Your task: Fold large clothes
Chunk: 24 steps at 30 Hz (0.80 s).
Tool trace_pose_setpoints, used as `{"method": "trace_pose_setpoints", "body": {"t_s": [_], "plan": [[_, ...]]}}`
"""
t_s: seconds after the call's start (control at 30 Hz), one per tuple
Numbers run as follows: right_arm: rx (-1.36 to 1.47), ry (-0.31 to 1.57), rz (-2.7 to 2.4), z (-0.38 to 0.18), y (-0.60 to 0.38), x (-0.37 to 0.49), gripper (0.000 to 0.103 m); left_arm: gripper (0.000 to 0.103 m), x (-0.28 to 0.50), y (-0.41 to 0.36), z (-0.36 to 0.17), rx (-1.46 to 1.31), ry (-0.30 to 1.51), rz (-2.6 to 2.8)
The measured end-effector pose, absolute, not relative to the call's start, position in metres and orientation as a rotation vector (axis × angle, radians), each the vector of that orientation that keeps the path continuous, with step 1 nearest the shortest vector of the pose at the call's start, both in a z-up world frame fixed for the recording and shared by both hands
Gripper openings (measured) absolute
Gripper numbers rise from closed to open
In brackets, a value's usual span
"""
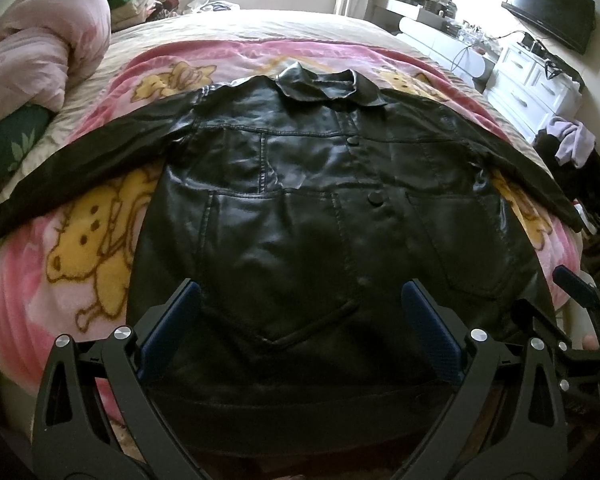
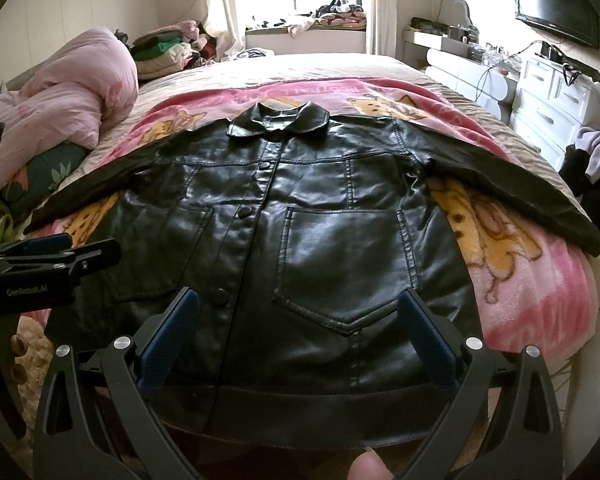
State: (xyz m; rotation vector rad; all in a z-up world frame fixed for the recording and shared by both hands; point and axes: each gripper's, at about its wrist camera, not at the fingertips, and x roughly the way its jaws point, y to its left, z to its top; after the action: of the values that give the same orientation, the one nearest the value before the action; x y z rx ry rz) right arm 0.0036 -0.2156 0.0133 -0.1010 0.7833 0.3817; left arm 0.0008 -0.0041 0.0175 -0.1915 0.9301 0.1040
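Black leather button-front jacket [image 1: 300, 208] lies flat, collar away from me, hem nearest both grippers.
I hold left gripper [image 1: 300, 336] and right gripper [image 2: 298, 332] spread apart, empty, over the hem; each sleeve runs outward.

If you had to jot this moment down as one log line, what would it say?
black leather jacket: flat, buttoned, sleeves spread | pink cartoon blanket: under it | left tongs: open, empty | right tongs: open, empty | fold: not started

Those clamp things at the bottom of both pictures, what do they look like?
Each gripper is matte black, with two angled arms, round silver bolts and dark blue textured pads. The left gripper's body carries "GenRobot.AI" in pale lettering.
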Motion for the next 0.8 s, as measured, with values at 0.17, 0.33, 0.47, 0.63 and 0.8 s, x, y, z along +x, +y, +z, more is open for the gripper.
{"method": "trace_pose_setpoints", "body": {"t_s": [0.17,0.33,0.47,0.63,0.8], "plan": [[-0.089,0.776,0.383,0.018,-0.216,0.008,0.099,0.094,0.006,-0.008,0.023,-0.183,0.927,0.103],[-0.092,0.765,0.389,0.022,-0.214,0.015,0.099,0.094,0.013,-0.009,0.024,-0.179,0.921,0.107],[-0.083,0.773,0.388,0.022,-0.212,0.022,0.099,0.094,0.020,-0.008,0.024,-0.179,0.915,0.112],[-0.056,0.792,0.378,0.024,-0.211,0.041,0.099,0.094,0.031,-0.001,0.021,-0.210,0.924,0.121],[-0.034,0.786,0.366,0.030,-0.211,0.061,0.099,0.094,0.045,0.005,0.020,-0.204,0.921,0.138]]}}
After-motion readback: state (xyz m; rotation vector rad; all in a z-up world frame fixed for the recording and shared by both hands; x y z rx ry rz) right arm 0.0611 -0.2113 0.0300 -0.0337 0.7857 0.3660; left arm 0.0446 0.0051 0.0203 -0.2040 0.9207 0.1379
